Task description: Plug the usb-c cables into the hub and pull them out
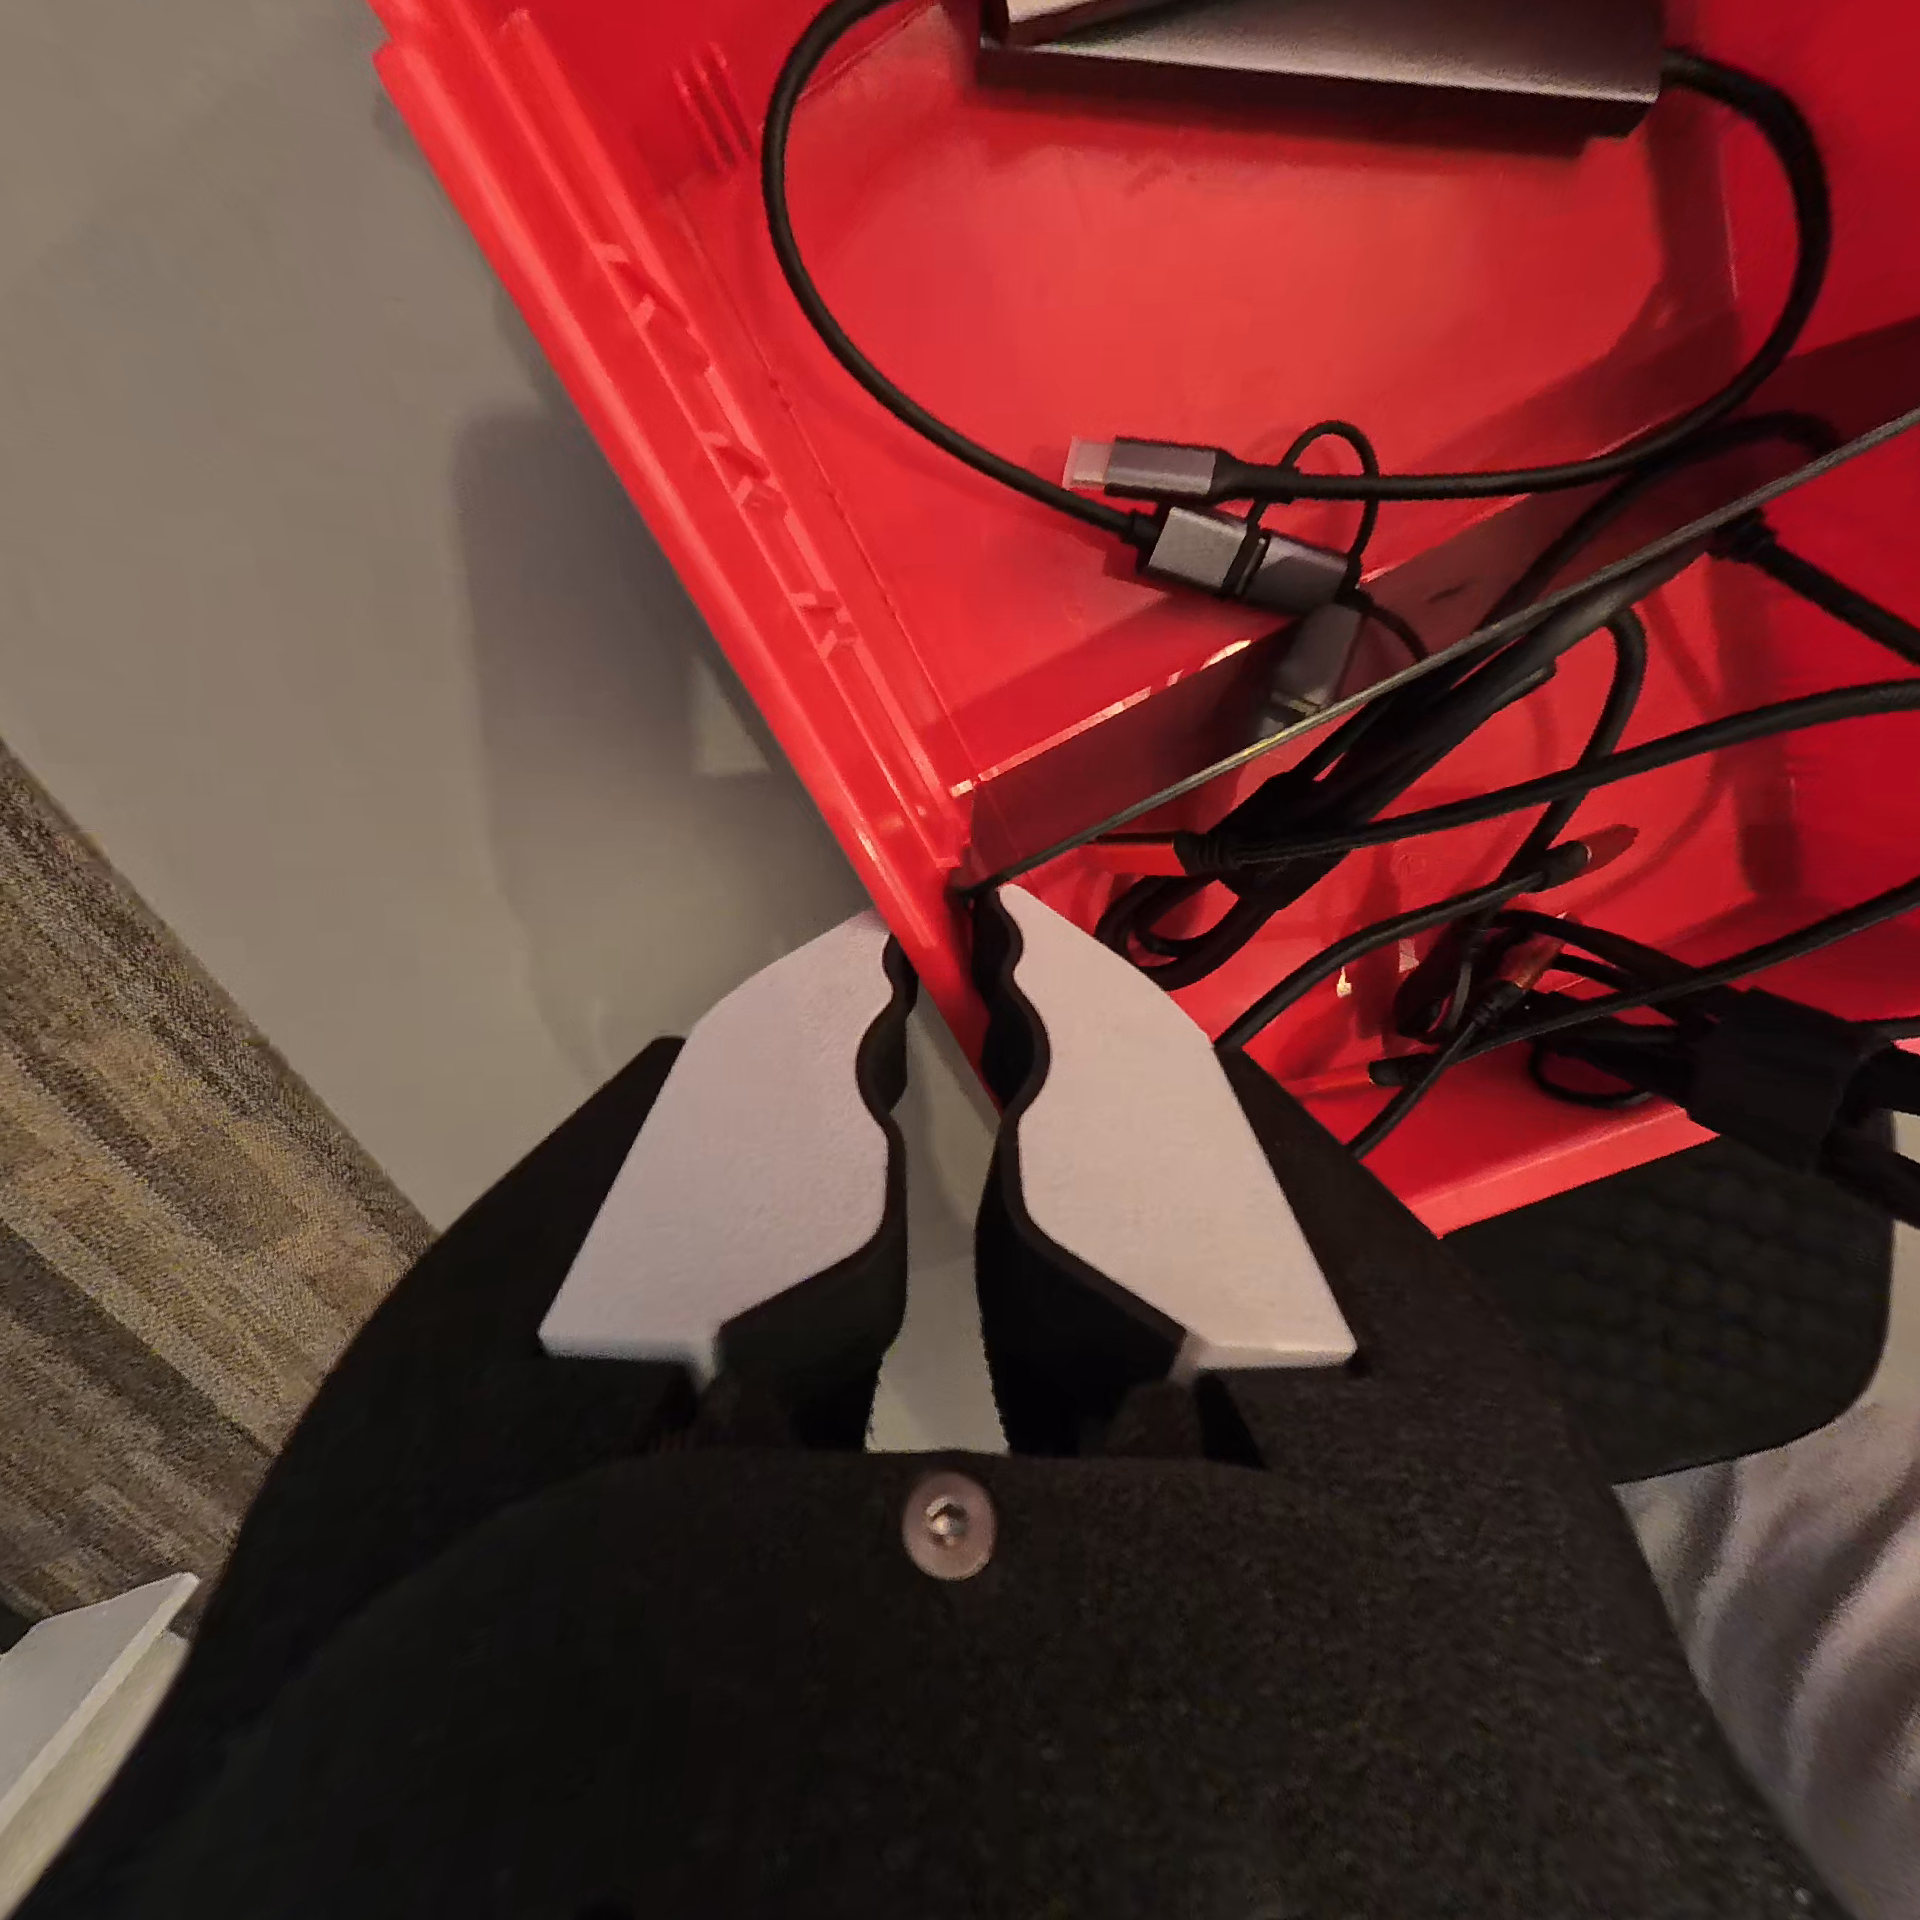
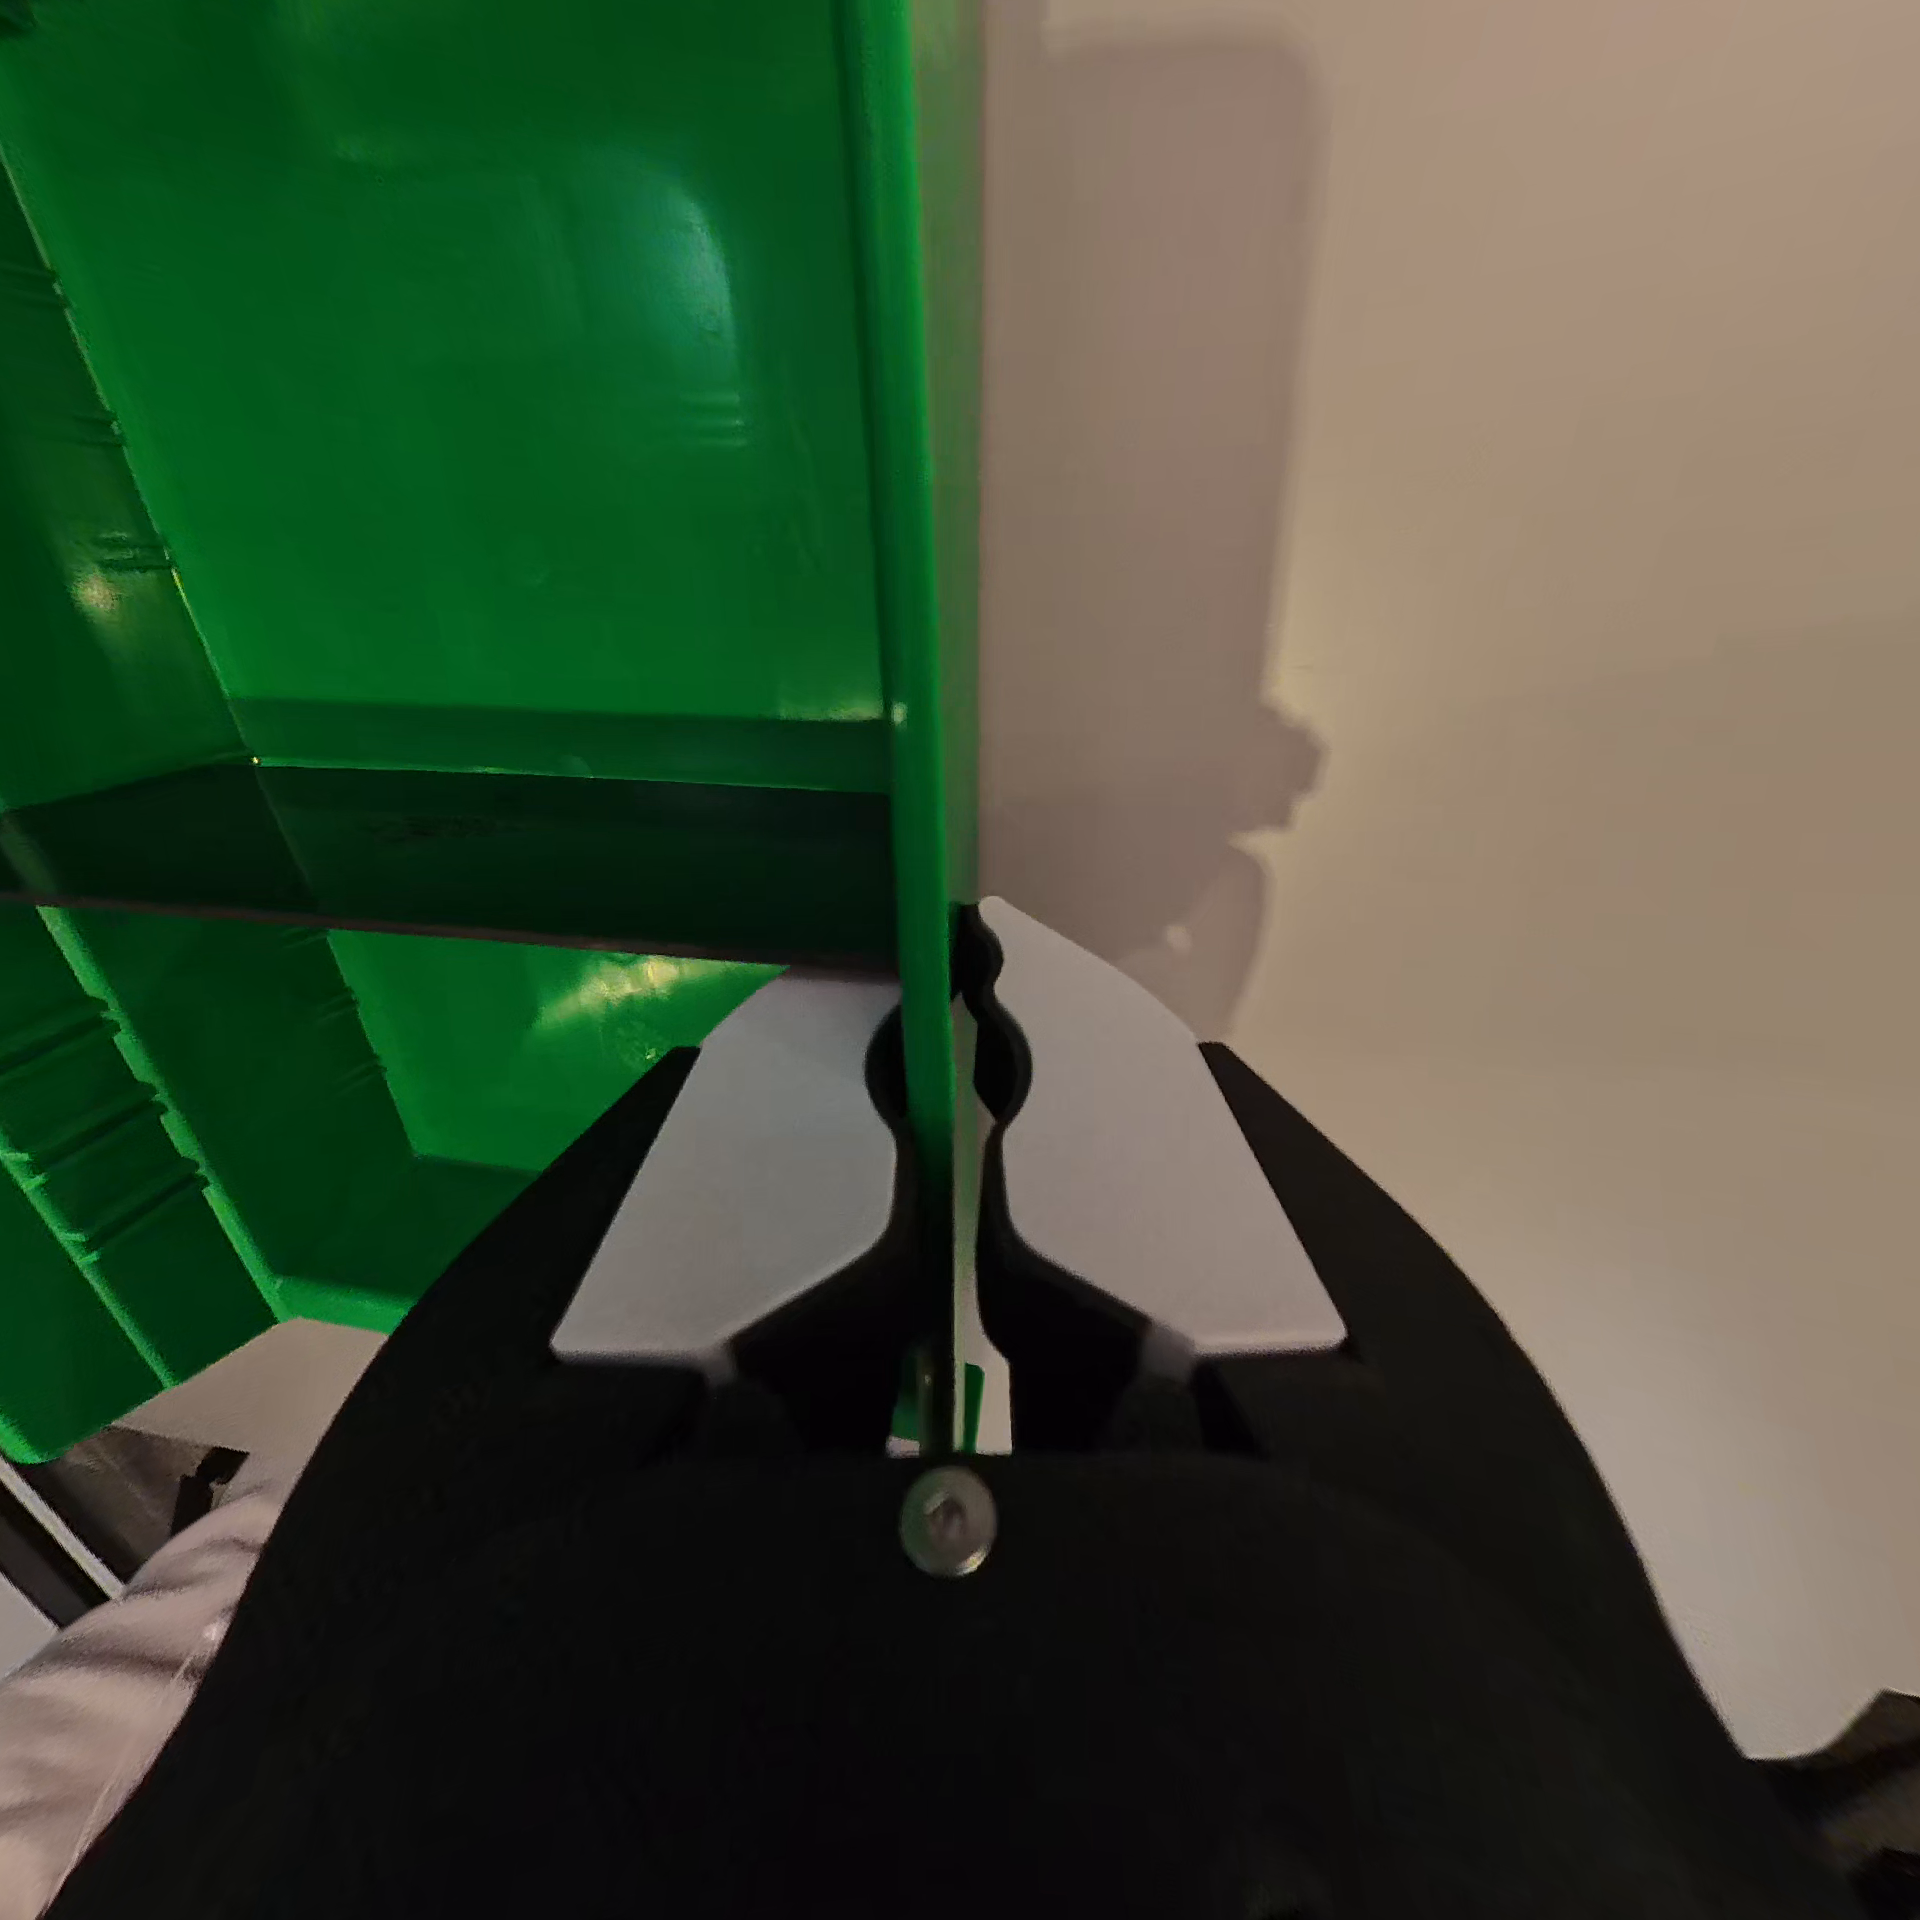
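A grey hub [image 1: 1320, 62] lies at the far end of a red bin [image 1: 665, 343]. Its black cable loops round to two grey USB-C plugs [image 1: 1153, 468] [image 1: 1236, 556] lying loose on the bin floor, not in the hub. Several black cables [image 1: 1455, 935] lie tangled in the near compartment, behind a dark divider [image 1: 1195, 717]. My left gripper [image 1: 940, 925] straddles the red bin's near-left wall, its jaws closed on the wall. My right gripper [image 2: 940, 966] is shut on the right wall of a green bin [image 2: 914, 520], which runs between its fingers.
The green bin holds only a black divider [image 2: 520, 831]. Both bins stand on a pale grey table [image 1: 312, 520]. Carpet [image 1: 125, 1143] shows past the table's left edge. A person's grey sleeve [image 1: 1818, 1662] is at the lower right. The gap from one gripper's tips to the other's is roughly 75 cm.
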A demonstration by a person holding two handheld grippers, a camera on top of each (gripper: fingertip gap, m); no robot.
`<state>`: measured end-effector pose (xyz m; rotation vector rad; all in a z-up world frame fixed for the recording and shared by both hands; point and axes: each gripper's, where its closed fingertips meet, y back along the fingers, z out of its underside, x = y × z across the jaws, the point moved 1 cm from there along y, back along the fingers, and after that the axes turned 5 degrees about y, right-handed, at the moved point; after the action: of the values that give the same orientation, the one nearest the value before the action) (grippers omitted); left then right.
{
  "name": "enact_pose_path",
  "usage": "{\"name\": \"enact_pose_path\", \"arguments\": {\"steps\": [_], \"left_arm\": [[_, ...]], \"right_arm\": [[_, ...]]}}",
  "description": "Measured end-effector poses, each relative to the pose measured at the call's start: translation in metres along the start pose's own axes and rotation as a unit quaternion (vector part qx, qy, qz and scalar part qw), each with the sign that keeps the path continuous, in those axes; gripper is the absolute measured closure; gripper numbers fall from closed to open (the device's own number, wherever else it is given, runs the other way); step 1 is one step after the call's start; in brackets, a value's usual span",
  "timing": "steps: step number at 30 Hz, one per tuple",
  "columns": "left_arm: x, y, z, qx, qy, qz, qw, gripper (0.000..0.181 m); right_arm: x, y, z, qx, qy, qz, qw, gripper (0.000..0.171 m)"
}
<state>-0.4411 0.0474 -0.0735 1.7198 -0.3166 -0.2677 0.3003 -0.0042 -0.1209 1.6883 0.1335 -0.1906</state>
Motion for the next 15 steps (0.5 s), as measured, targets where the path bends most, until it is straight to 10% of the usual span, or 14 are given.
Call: {"name": "enact_pose_path", "arguments": {"steps": [15], "left_arm": [[-0.065, 0.005, 0.027, 0.0, 0.021, -0.054, 0.998, 0.169]], "right_arm": [[0.058, 0.013, 0.014, -0.026, 0.034, 0.018, 0.999, 0.165]]}}
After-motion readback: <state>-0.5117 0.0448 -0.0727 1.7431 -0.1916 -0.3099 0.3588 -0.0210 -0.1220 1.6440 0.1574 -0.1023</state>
